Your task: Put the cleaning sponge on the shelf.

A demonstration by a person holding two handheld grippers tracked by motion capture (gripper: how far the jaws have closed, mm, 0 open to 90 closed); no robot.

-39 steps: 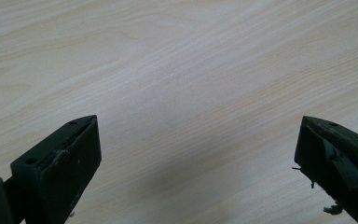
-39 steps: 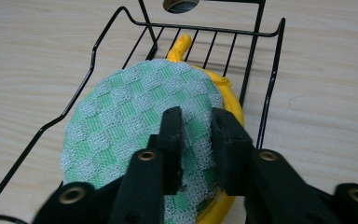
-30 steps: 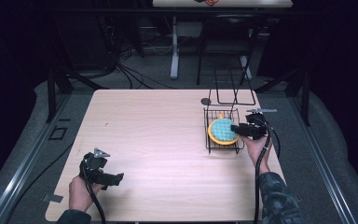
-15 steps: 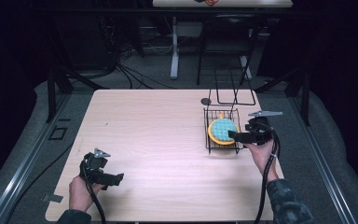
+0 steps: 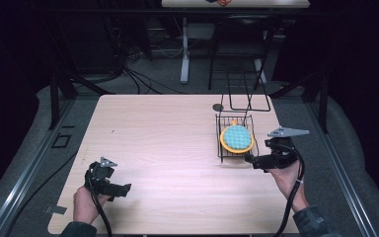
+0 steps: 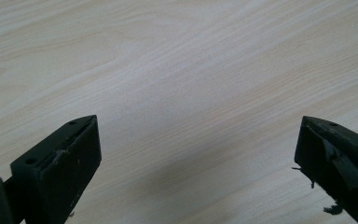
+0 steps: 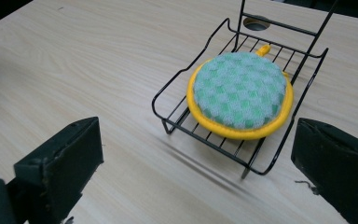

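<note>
A round pad [image 5: 236, 138] [image 7: 240, 95], green-checked with a yellow rim, lies flat in a low black wire rack [image 5: 221, 148] [image 7: 170, 127] on the right of the wooden table [image 5: 168, 143]. My right gripper [image 5: 250, 159] [image 7: 198, 130] hovers just in front of the rack, on its near right. Its jaws have just been opening, stand wide apart and hold nothing. My left gripper [image 5: 127, 188] [image 6: 199, 122] is at the near left of the table, open over bare wood.
A tall wire frame [image 5: 249, 94] rises from the back of the rack. A round cable hole [image 5: 218, 107] [image 7: 256, 22] sits in the tabletop behind it. The right table edge runs close beside my right hand [image 5: 288, 180].
My right gripper has drawn back from the pad in the rack toward the person, rising a little, and its jaws have spread. The pad stays in the rack. The left gripper has not moved.
</note>
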